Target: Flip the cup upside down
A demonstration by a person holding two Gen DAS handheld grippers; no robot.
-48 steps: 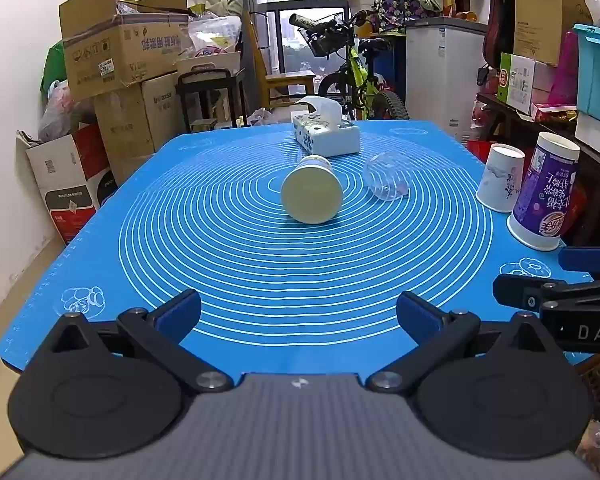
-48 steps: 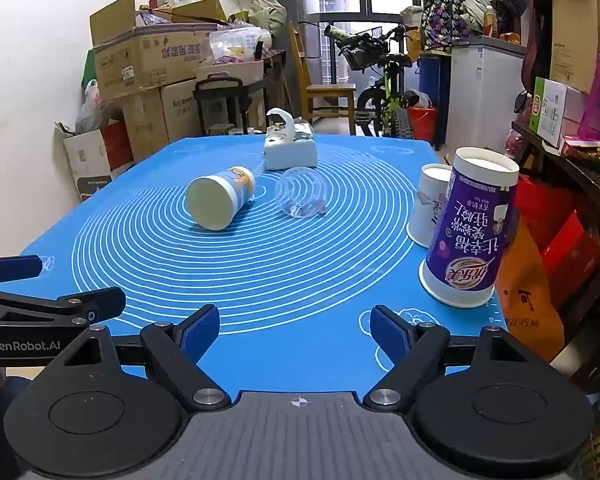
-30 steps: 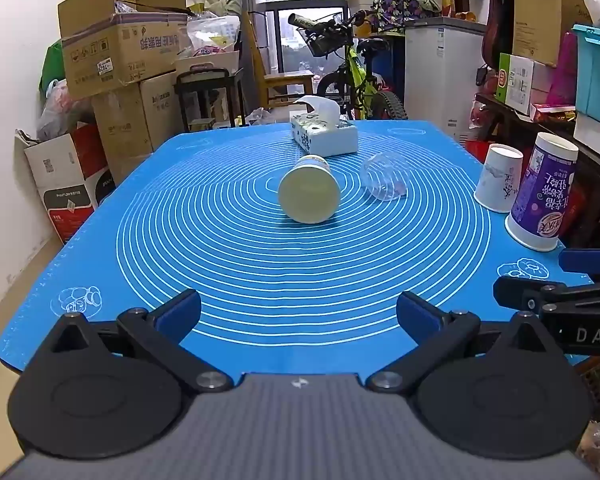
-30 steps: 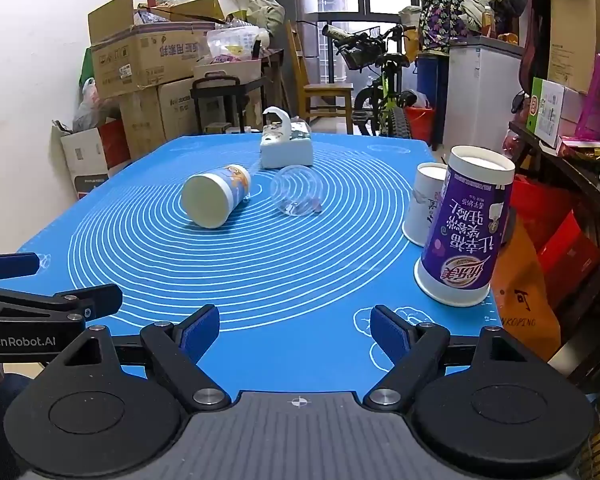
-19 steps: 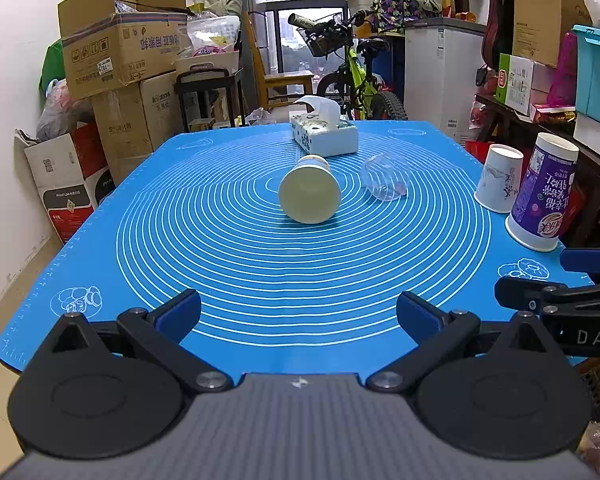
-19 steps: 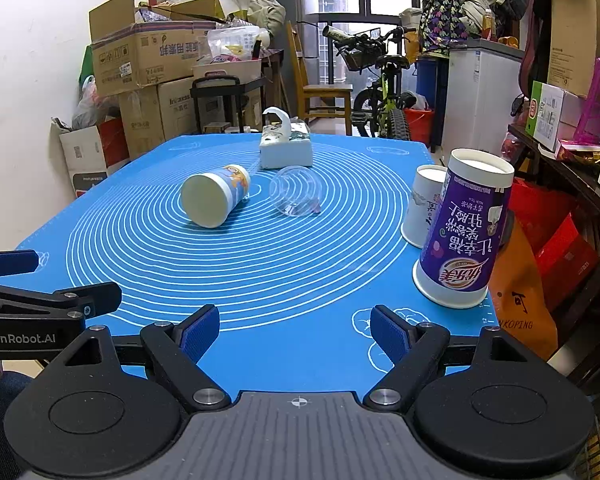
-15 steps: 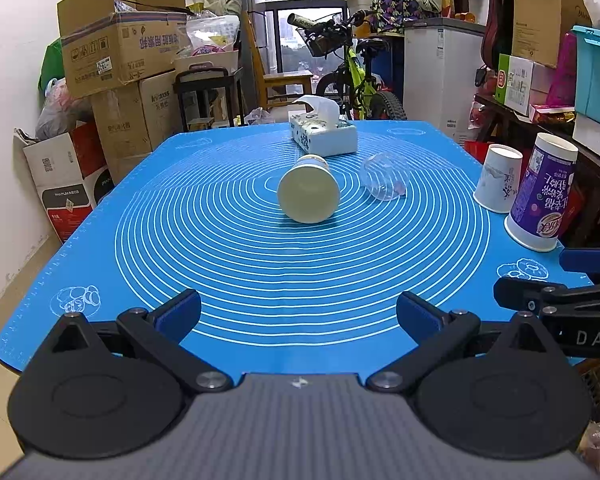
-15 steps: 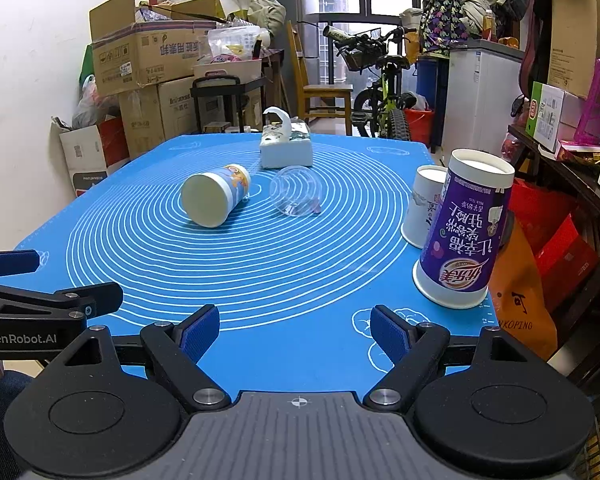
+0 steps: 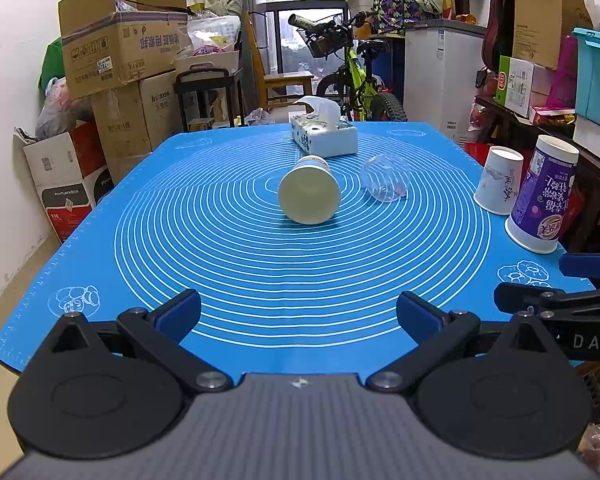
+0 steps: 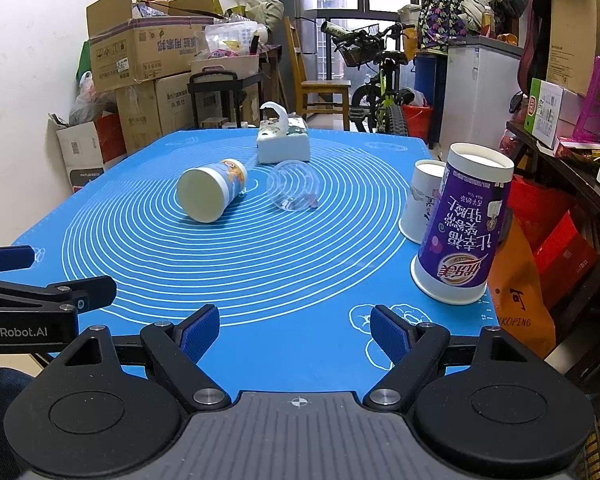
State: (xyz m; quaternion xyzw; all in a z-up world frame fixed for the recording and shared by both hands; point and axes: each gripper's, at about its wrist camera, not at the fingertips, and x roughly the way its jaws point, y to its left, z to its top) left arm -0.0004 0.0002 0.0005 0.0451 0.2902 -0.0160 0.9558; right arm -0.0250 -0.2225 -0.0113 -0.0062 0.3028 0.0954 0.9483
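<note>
A paper cup (image 9: 309,198) lies on its side at the middle of the blue mat (image 9: 260,272), its pale round end facing me; it also shows in the right wrist view (image 10: 212,194). A clear plastic cup (image 9: 385,180) lies on its side just right of it, and also shows in the right wrist view (image 10: 293,191). A purple cup (image 10: 464,230) and a small white cup (image 10: 422,202) stand upside down at the mat's right edge. My left gripper (image 9: 298,316) and right gripper (image 10: 295,334) are both open and empty, over the near edge, well short of the cups.
A tissue box (image 9: 324,138) stands at the far middle of the mat. Cardboard boxes (image 9: 120,76) are stacked at the left wall, a bicycle (image 9: 352,80) beyond the table, shelves with boxes (image 9: 540,80) on the right. The other gripper's side (image 9: 560,304) shows at right.
Both grippers stay open and nearly still. The views shift only very slightly; no cup has moved.
</note>
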